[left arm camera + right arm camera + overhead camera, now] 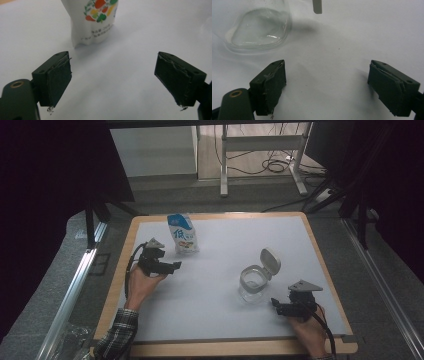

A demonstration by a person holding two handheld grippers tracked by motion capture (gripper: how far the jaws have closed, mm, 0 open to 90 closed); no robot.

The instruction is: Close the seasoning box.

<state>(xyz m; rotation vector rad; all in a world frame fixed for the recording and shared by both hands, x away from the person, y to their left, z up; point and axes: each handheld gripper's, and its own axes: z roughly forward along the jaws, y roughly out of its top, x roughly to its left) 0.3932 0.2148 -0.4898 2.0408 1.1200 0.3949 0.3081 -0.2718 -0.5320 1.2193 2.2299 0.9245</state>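
On the desk, white top with a wooden rim:

Pouch: white and blue, printed with fruit and vegetables. Stands upright near the far edge, left of centre; long axis vertical, sealed top upward, printed face toward the near edge. In the left gripper view its lower part stands ahead of the jaws, a little left of the gap, apart from both.

Jar: clear glass, upright, right of centre, mouth upward. Hinged lid swung open, standing up on the far-right side of the mouth. In the right gripper view the jar's base lies ahead and left of the jaws, not touching them; the lid's tip hangs at the top of that view.

Left tongs: held in the left hand near the left edge, just near-side of the pouch, pointing right. Jaws spread wide, nothing between them but bare desk.

Right tongs: held in the right hand near the near-right corner, just beside the jar on its near-right side, pointing left toward it. Jaws spread wide, gripping nothing.

The two tongs sit well apart, with pouch and jar between them across the desk.
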